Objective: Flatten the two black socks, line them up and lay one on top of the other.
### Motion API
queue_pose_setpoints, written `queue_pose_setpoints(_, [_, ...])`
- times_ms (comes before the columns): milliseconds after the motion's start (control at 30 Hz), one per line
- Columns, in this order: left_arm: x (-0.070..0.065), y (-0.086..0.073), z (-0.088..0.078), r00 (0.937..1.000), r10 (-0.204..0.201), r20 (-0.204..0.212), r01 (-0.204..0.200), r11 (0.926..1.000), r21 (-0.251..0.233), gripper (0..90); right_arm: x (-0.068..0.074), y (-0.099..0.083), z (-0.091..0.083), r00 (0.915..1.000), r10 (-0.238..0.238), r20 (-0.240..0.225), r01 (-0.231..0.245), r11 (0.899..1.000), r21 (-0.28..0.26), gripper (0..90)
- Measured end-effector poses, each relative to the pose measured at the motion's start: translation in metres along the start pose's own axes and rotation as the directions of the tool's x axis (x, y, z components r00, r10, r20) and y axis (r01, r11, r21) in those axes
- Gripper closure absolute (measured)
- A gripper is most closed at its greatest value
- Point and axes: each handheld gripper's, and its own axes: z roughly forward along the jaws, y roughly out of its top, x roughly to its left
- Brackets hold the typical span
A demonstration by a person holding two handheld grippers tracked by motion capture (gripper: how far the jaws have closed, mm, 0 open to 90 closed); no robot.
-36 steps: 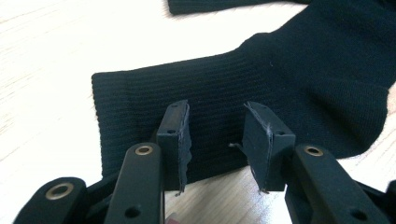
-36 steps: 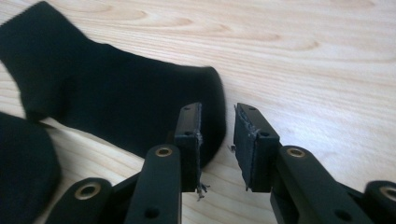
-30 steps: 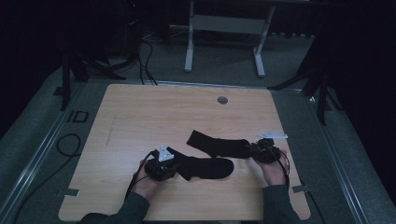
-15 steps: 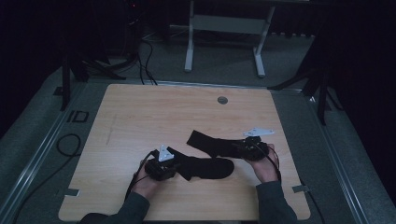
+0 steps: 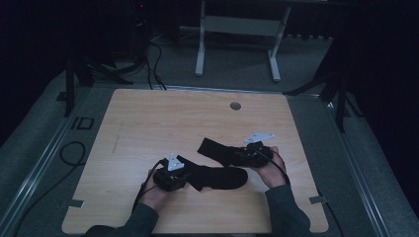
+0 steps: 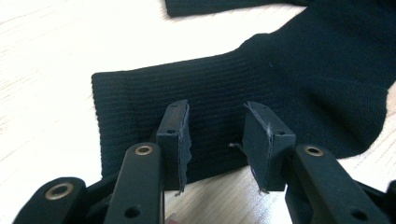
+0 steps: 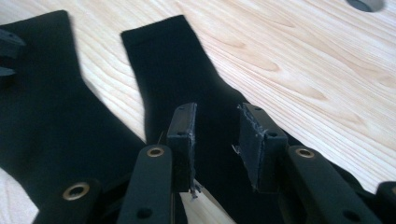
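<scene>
Looks like a lab or recording studio rather than a home — dark all round, with one lit wooden table (image 5: 148, 123) set on grey carpeted flooring (image 5: 39, 148) and framed by metal floor rails (image 5: 47, 153). Black cables (image 5: 155, 57) trailing across the floor, dark stand legs (image 5: 74, 81) at the table's corners, and the white legs of another desk (image 5: 237, 44) behind — gear for capture work, not furniture for living. Bare tabletop too, save a round cable grommet (image 5: 235, 105) and two black socks (image 5: 217, 175), with tape tabs (image 5: 74, 203) at its near corners.
</scene>
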Motion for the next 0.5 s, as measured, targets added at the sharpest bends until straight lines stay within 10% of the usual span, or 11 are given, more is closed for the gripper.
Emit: queue_pose_setpoints(500, [0.000, 0.000, 0.000, 1.0000, 0.000, 0.001, 0.000, 1.0000, 0.001, 61.5, 0.009, 0.025, 0.034, 0.9858, -0.134, -0.101, 0.144, 0.985, 0.097, 63.6])
